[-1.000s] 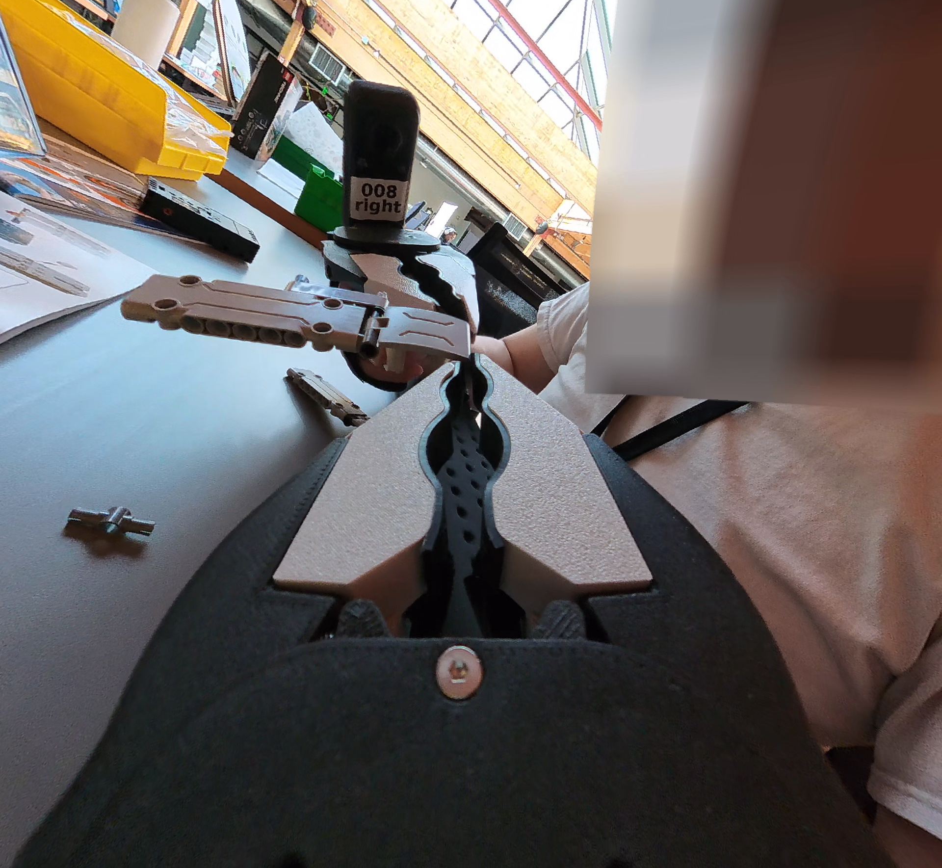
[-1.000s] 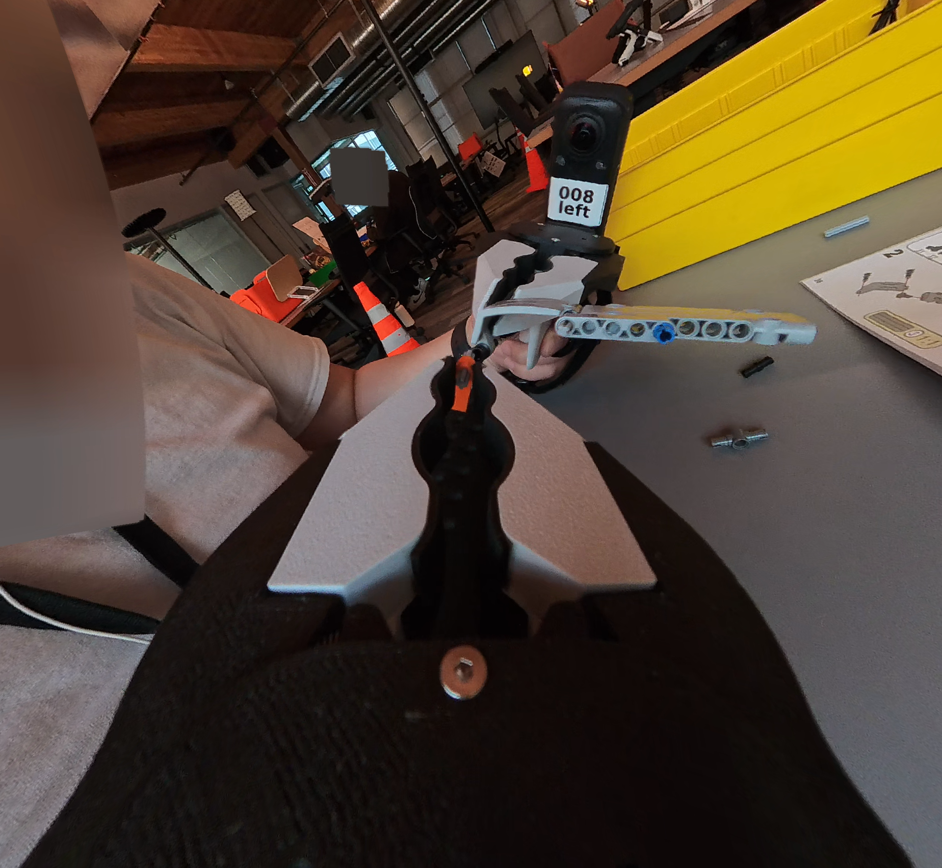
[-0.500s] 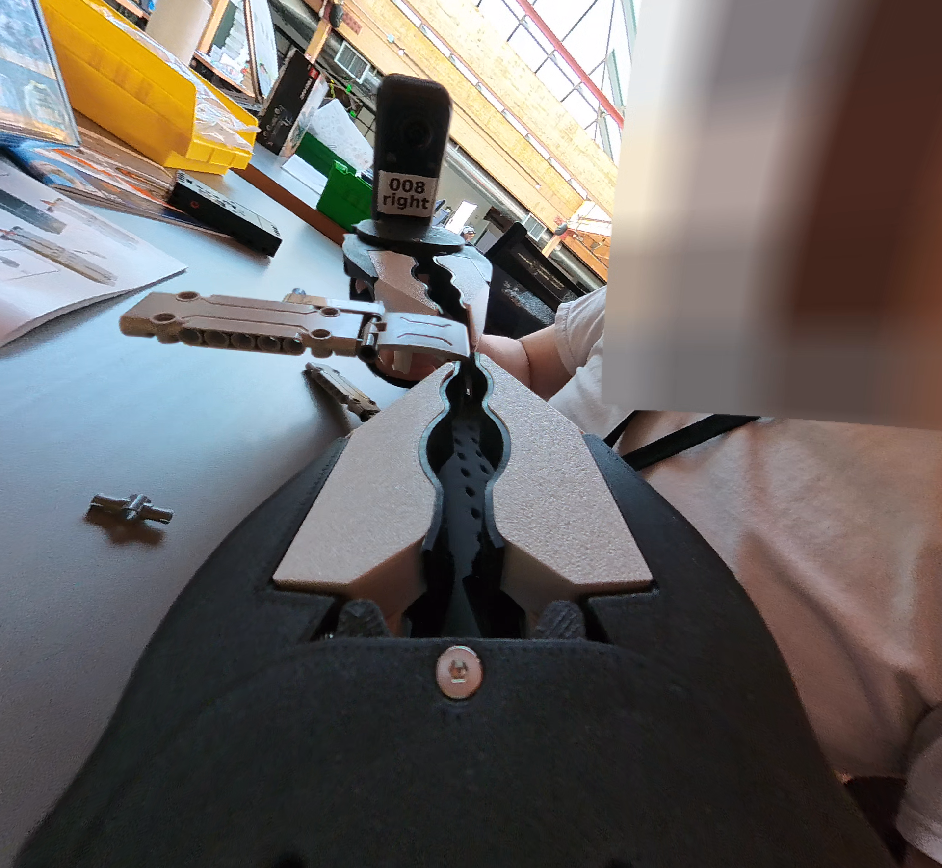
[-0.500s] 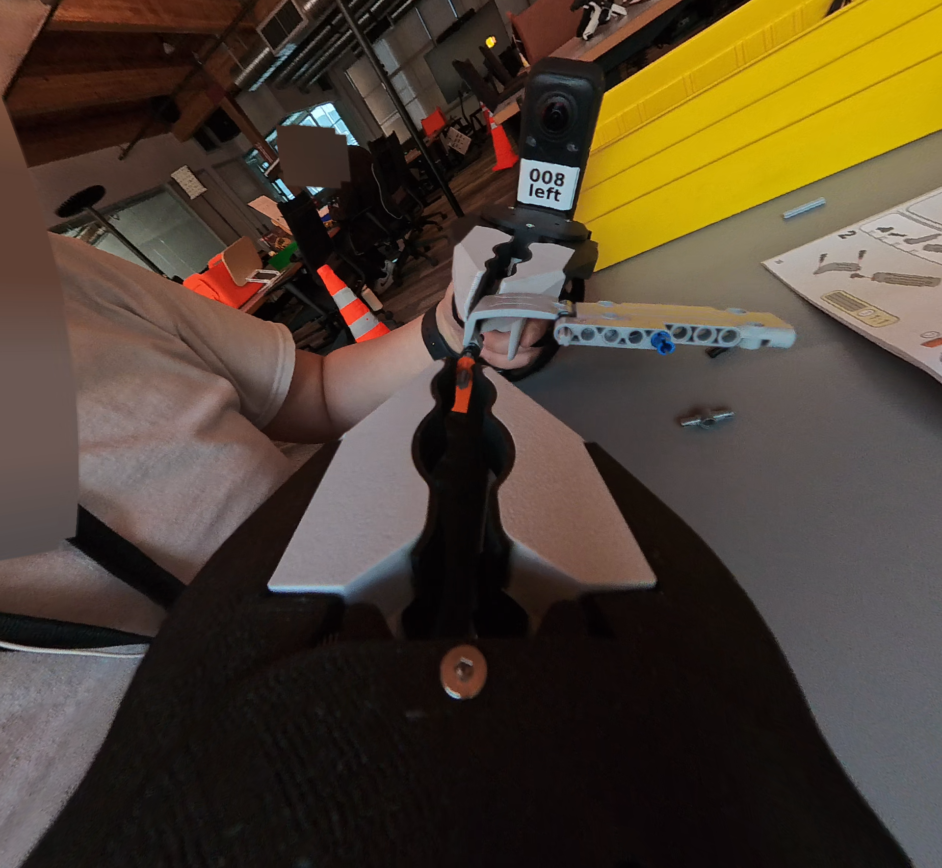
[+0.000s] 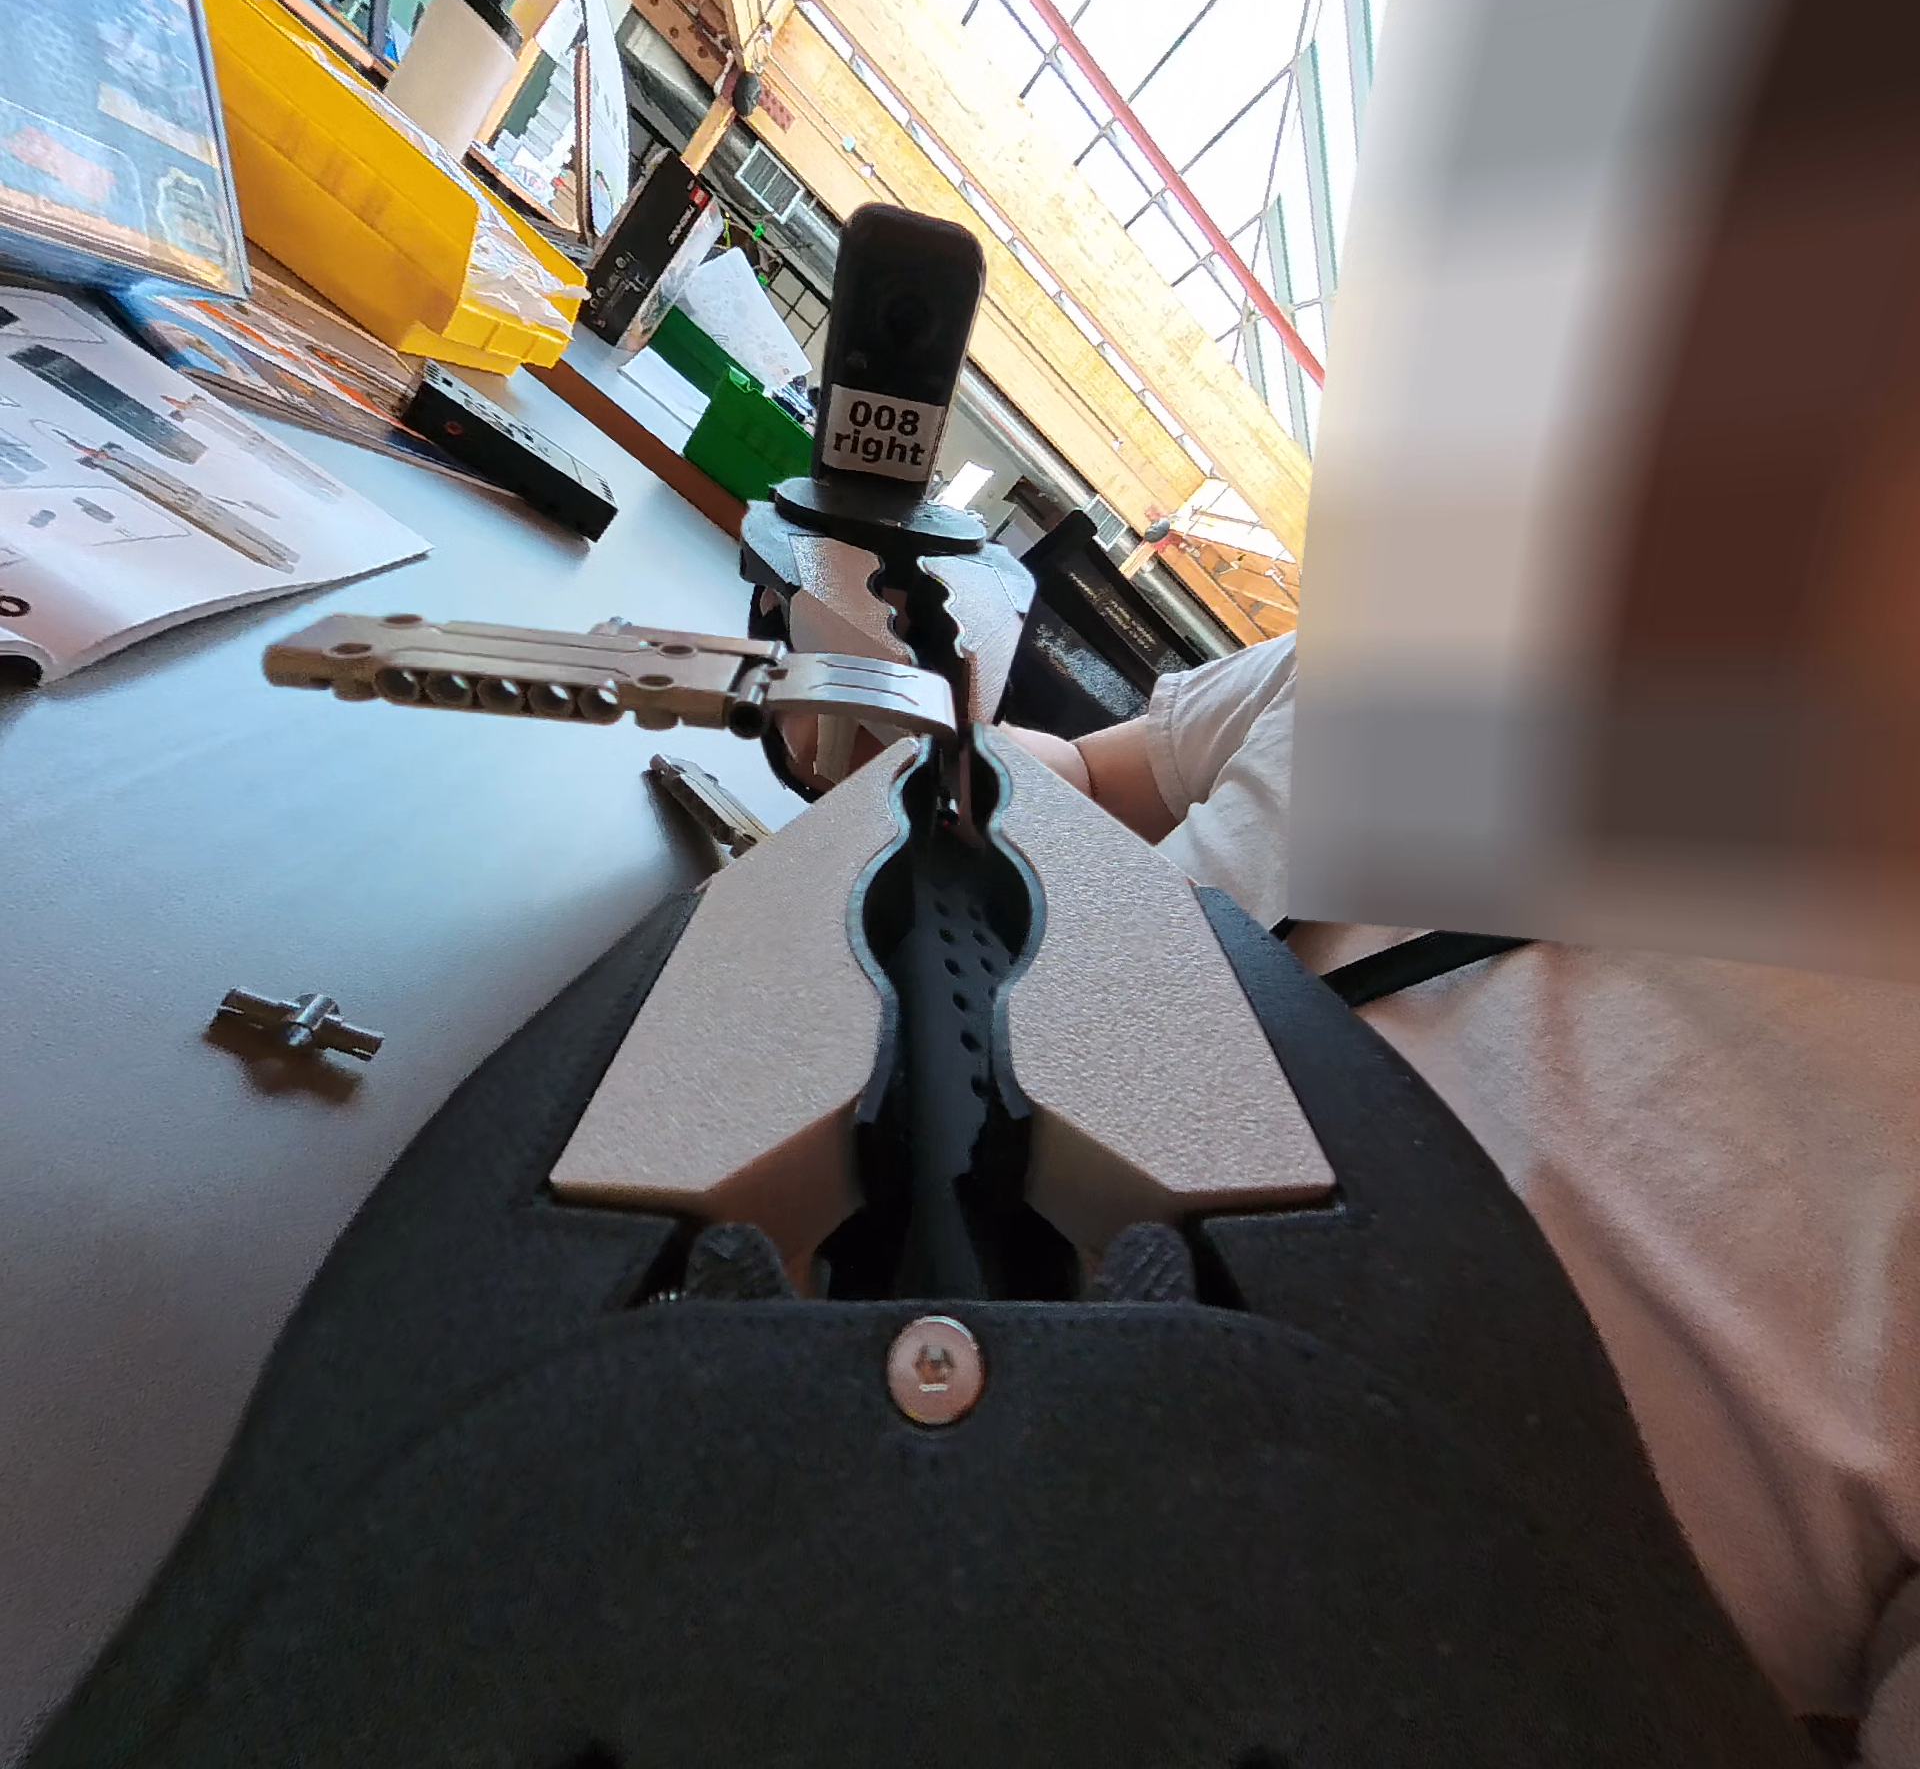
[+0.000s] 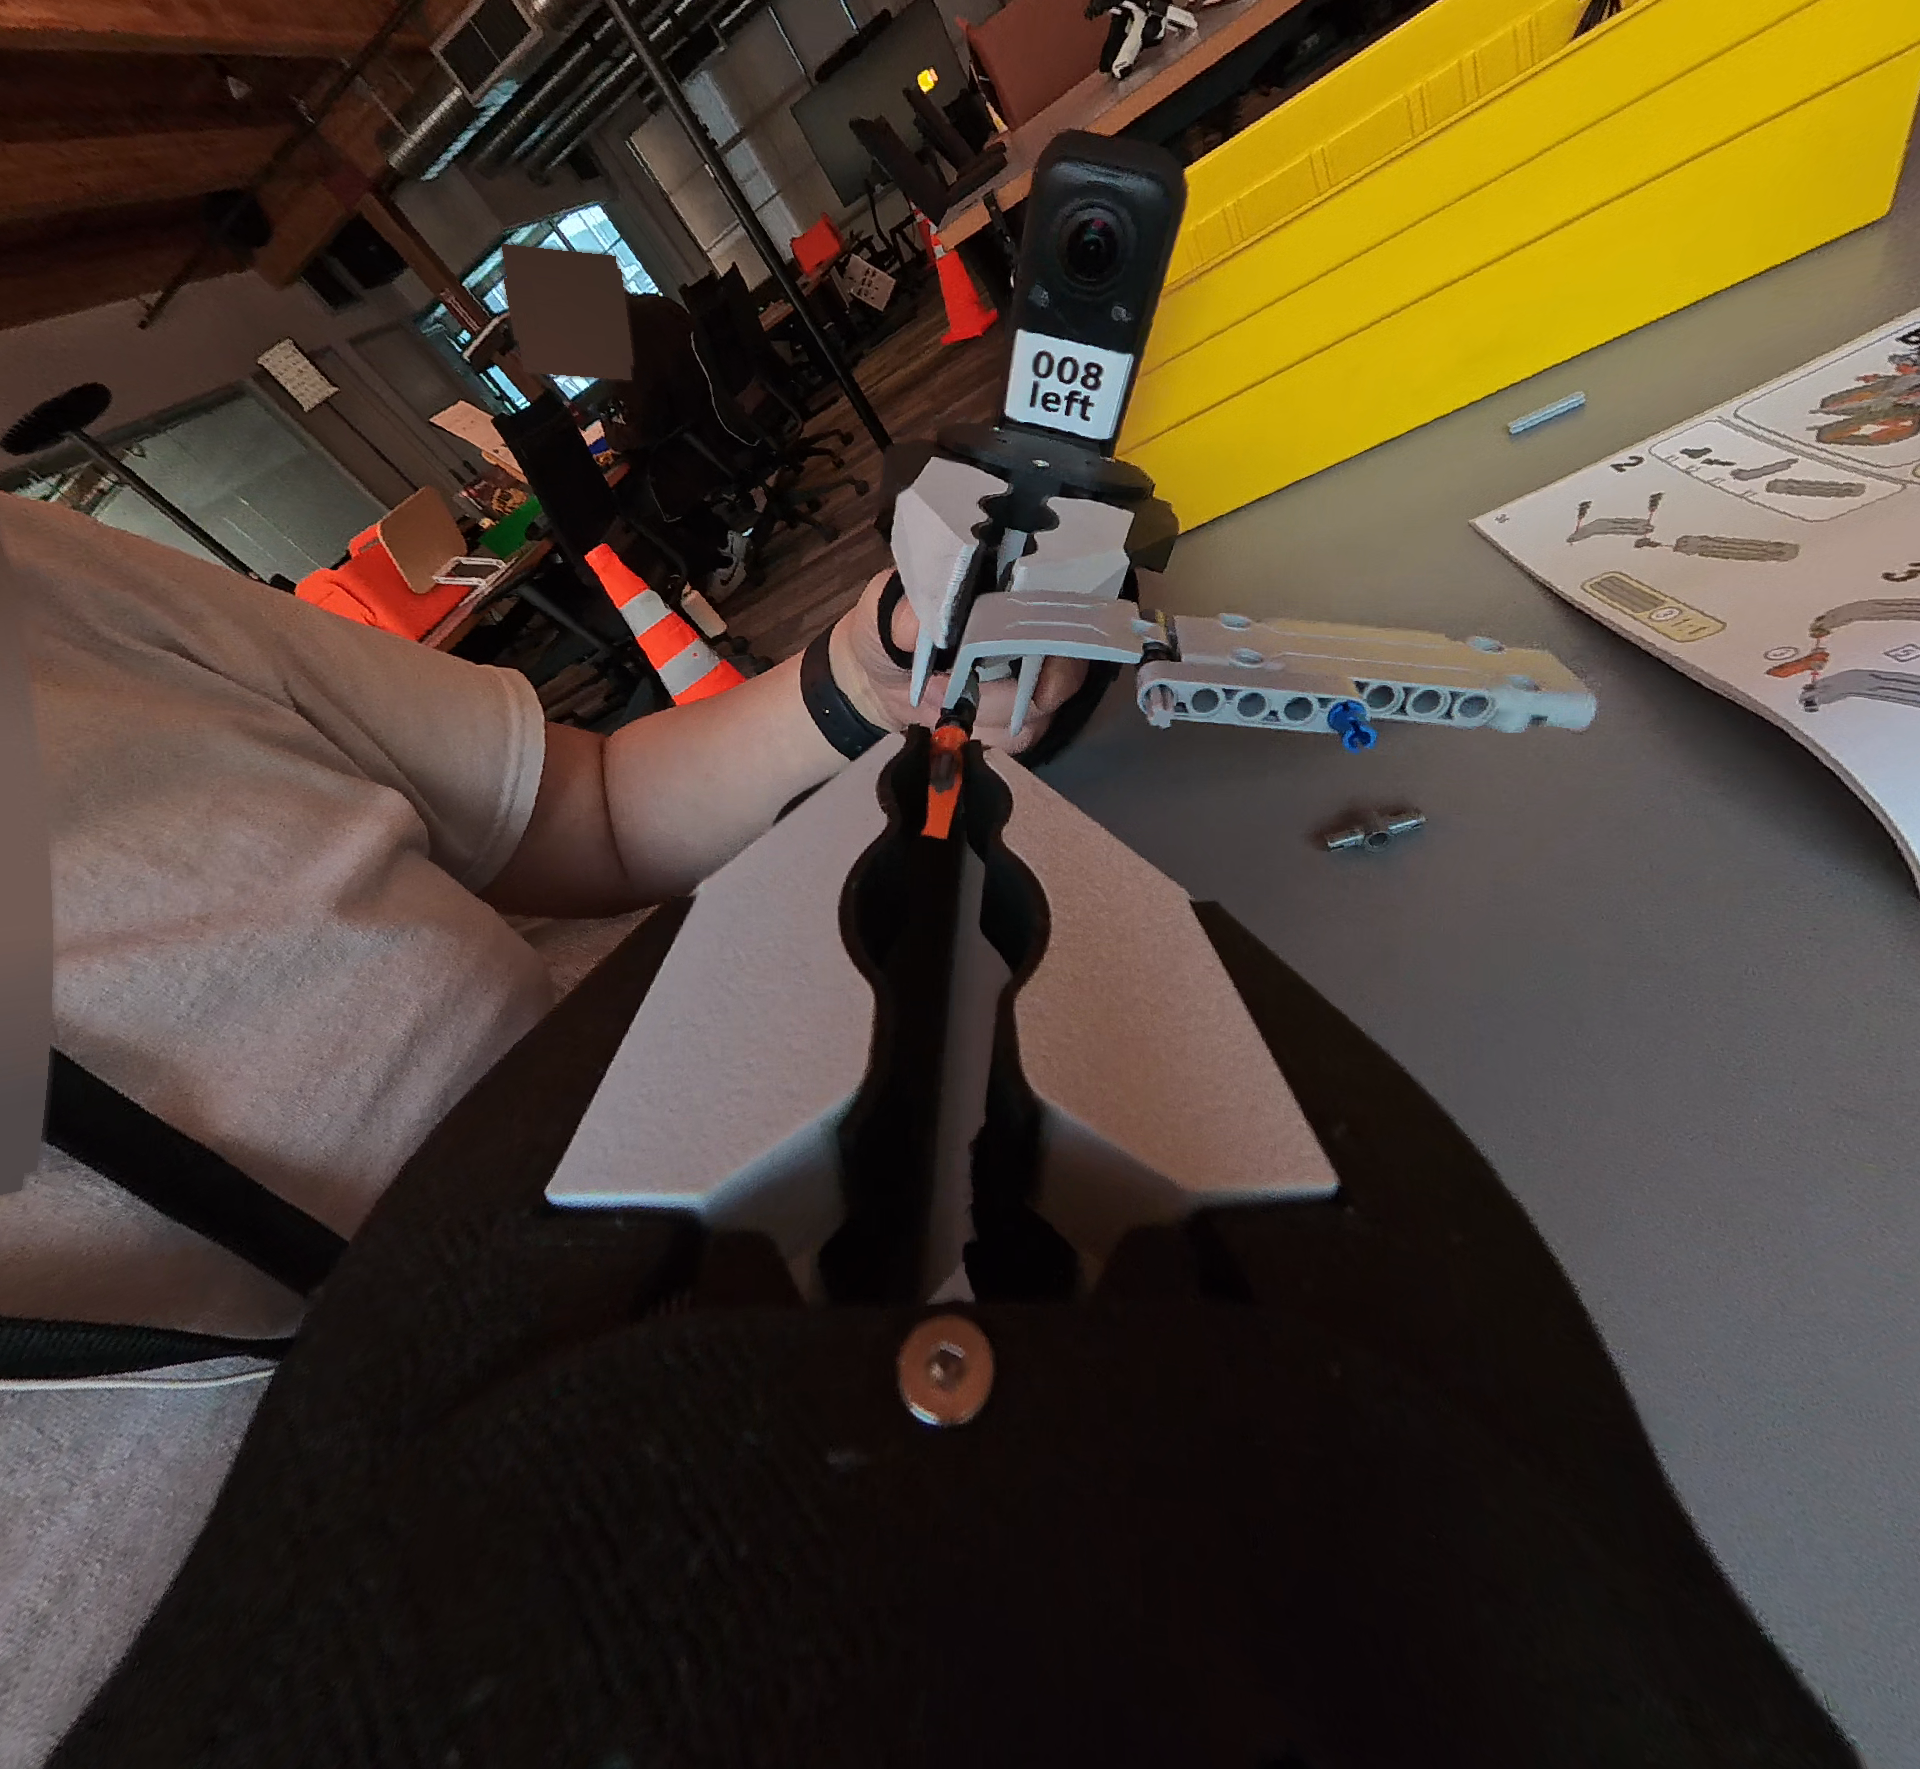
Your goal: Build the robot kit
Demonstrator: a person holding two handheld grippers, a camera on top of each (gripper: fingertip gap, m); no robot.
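My left gripper (image 5: 951,763) is shut on the end of a grey beam assembly (image 5: 520,680), which sticks out to the left above the grey table (image 5: 260,836). In the right wrist view the left gripper (image 6: 987,576) holds this assembly (image 6: 1351,680), which carries a small blue pin (image 6: 1351,717). My right gripper (image 6: 945,769) is shut on a thin orange pin (image 6: 940,789) with a black tip. The tip touches the assembly's grey end plate (image 6: 1049,628). The right gripper (image 5: 914,607) faces my left one, tip to tip.
A small grey cross connector (image 5: 296,1039) (image 6: 1374,831) and another grey beam (image 5: 707,800) lie on the table. An instruction booklet (image 5: 156,493) (image 6: 1766,576), a yellow bin (image 5: 343,192) (image 6: 1507,192) and a black box (image 5: 509,452) lie farther off. The person's torso is close by. My two grippers' fingertips are within a few centimetres of each other. Both grippers' tips are roughly 12 cm from the small grey cross connector (image 6: 1374,831). Look for it in the left wrist view (image 5: 308,1022) too.
Both grippers stay shut on their parts. The two have drawn closer together, and the orange pin's tip now meets the grey end plate. Both views have tilted a little.
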